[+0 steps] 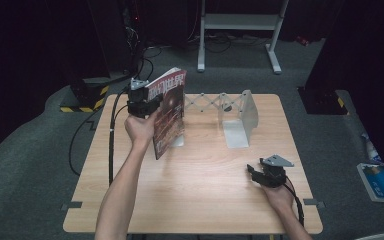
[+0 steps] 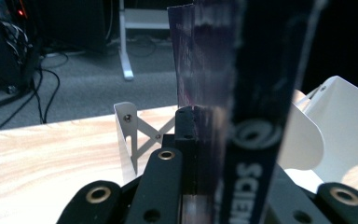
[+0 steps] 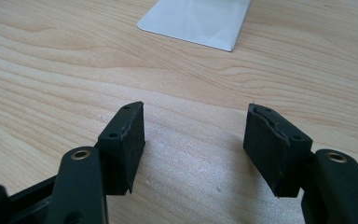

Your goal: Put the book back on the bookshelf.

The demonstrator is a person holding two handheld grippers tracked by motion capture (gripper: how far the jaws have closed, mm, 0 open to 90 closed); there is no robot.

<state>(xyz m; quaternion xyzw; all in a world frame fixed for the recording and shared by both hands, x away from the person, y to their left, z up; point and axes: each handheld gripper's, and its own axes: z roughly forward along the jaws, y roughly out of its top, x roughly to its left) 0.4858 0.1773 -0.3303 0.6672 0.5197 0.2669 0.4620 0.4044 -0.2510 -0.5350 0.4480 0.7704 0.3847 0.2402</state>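
Between the left gripper's (image 2: 200, 154) fingers (image 2: 185, 140): magazine (image 2: 242, 93), upright.

We hold our left gripper (image 1: 147, 102) raised over the far left of the table, its jaws clamped tight, forearm stretched forward. Our right gripper (image 1: 257, 172) rests low near the right edge, jaws spread wide apart, hand (image 1: 279, 195) behind it.

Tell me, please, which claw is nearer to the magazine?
Left. The left claw is shut on the magazine, holding it upright by the bookend rack. The right claw rests open on the table, well away from it.
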